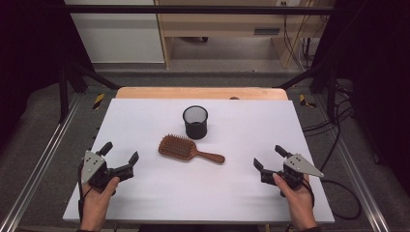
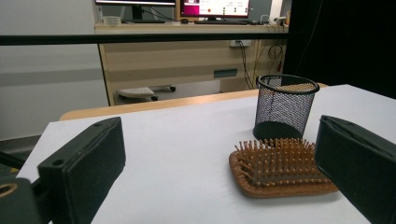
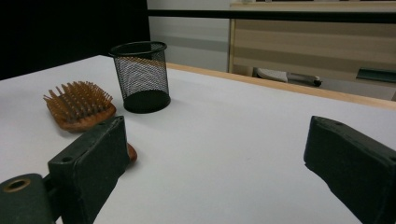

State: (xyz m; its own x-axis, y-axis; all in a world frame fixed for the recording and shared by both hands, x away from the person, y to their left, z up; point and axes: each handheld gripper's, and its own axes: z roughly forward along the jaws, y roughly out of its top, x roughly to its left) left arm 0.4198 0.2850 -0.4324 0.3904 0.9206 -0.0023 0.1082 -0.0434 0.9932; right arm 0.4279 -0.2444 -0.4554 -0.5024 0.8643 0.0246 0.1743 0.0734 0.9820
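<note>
High view sets a brown wooden paddle hairbrush (image 1: 185, 148) bristles-up near the middle of the white table (image 1: 145, 116), its handle pointing toward the person's right, with a black wire-mesh pen cup (image 1: 195, 122) standing upright just beyond its head, close by though contact cannot be judged from here. The left gripper (image 1: 120, 153) and the right gripper (image 1: 271, 157) rest low at either side, well apart from the brush, each with jaws spread wide and nothing between them. Judging by the layout, the brush looks meant for the cup, and the likely trouble is the light, open-weave cup tipping or sliding if the brush head is pushed against its rim, or the brush rolling in a pinch taken across the rounded handle. The left gripper view gives what the overhead cannot: the bristles standing tall and a gap between brush head and cup base. The right gripper view shows the handle end tucked behind its own near jaw, so an approach from that side starts partly blind.
</note>
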